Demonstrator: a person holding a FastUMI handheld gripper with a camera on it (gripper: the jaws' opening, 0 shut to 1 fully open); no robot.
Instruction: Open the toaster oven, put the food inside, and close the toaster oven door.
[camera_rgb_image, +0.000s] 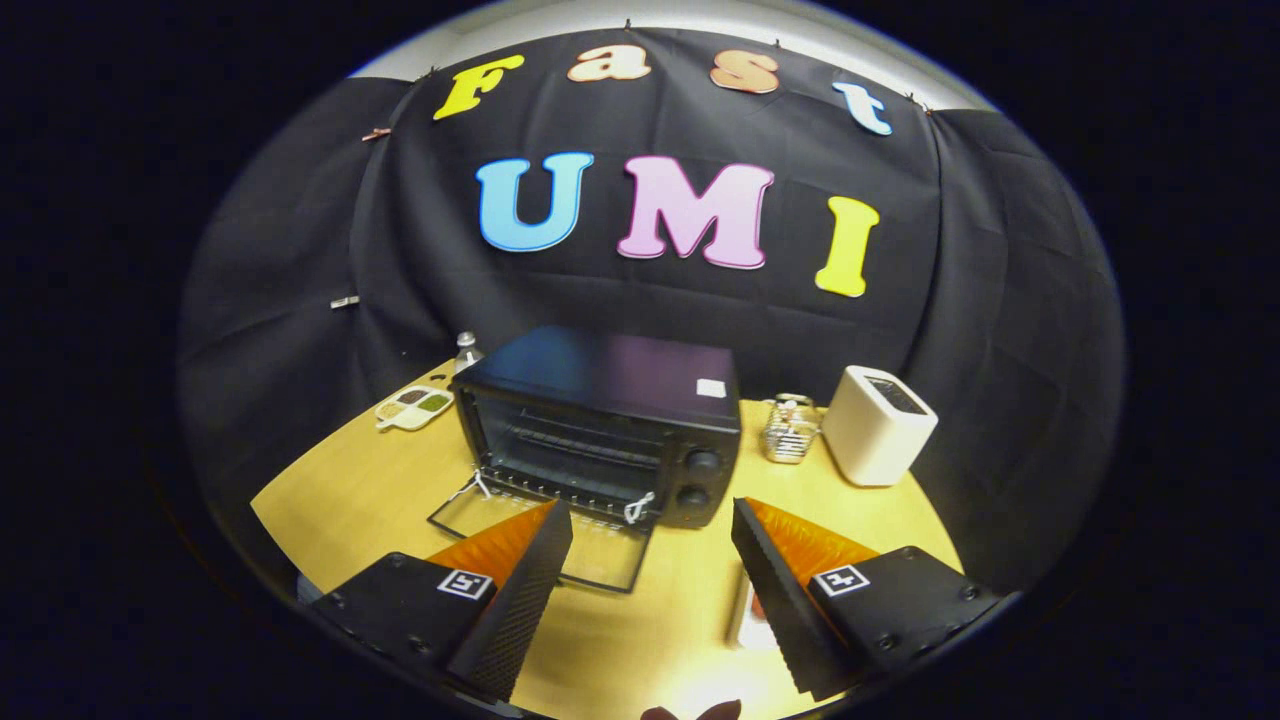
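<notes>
The black toaster oven (600, 425) sits mid-table just beyond the fingers, its glass door (545, 535) dropped flat onto the wooden table (370, 480), racks visible inside. The gripper (650, 545) is spread wide, holding nothing. A pale item (752, 622) beside one finger is mostly hidden and unidentifiable.

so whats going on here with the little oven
A person is holding a gripper over a wooden table, its fingers open and holding nothing. Just beyond them sits a black toaster oven with its glass door already folded down flat. No food can be seen inside yet. A white toaster stands off to the side.
</notes>
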